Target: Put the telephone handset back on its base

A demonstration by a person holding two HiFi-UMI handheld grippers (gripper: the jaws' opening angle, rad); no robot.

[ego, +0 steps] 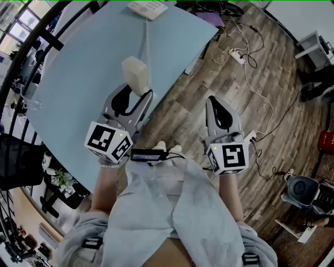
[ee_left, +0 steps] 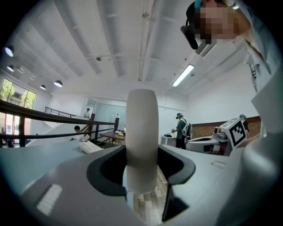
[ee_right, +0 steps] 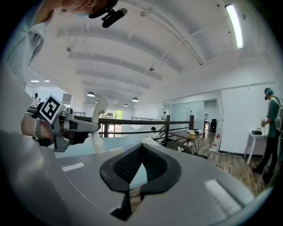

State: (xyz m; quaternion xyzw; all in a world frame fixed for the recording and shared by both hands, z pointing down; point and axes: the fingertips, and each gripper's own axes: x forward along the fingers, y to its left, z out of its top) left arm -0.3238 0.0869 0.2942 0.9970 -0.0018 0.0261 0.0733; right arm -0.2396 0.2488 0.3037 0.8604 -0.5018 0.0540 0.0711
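Handset [ee_left: 141,132] clamped in left tool [ego: 134,99], (upright)

The handset [ego: 135,75] stands in the left gripper [ego: 131,95] at the table's [ego: 78,62] near edge. The base [ego: 147,9] sits at its far end, and the right gripper [ego: 219,107] is off to the right.

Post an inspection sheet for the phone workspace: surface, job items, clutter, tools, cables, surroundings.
Surface: light blue table, nothing on it but the phone.
Job's things: handset off its base, held upright near the table's near edge; base at the far edge.
Clutter: nothing seen on the table.
Tools: left tool closed on the handset; right tool shut, empty, out over the floor.
Cables: coiled cord runs from base to handset; loose white cables and a power strip on the floor.
Surroundings: wood floor, black railing, person standing in the distance.
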